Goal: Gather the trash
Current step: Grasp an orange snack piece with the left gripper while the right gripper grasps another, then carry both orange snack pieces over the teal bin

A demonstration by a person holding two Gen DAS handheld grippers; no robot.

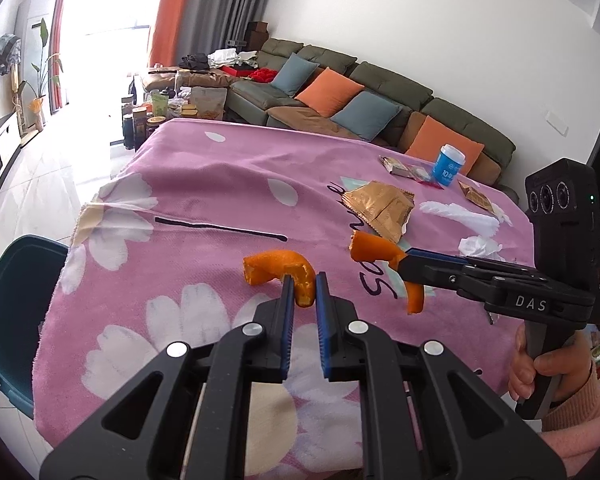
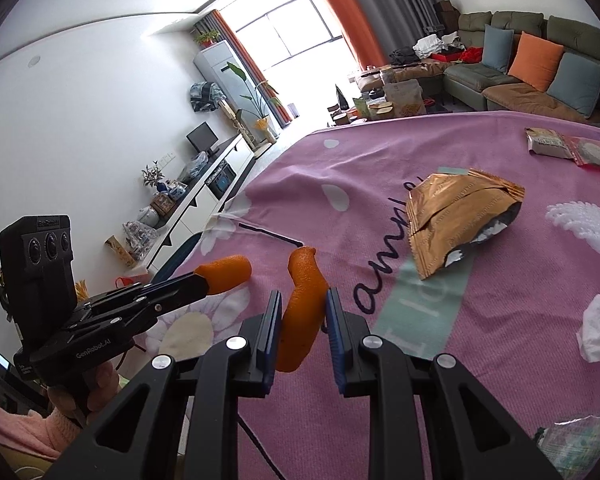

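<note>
curled orange peel [image 1: 276, 270] pinched in left tool [image 1: 305, 280]; right tool [image 2: 304, 300] grips another peel strip [image 2: 302, 308].

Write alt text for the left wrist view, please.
The left hand-held gripper holds an orange peel above a pink cloth. Beside it, the right hand-held gripper holds a second peel; wrappers lie behind.

Daylight is pouring in through the far window [image 2: 300, 28], blowing it out to white glare. Fisheye distortion is bending walls and darkening corners, while the near fingers [image 1: 288, 316] are staying sharp.
</note>
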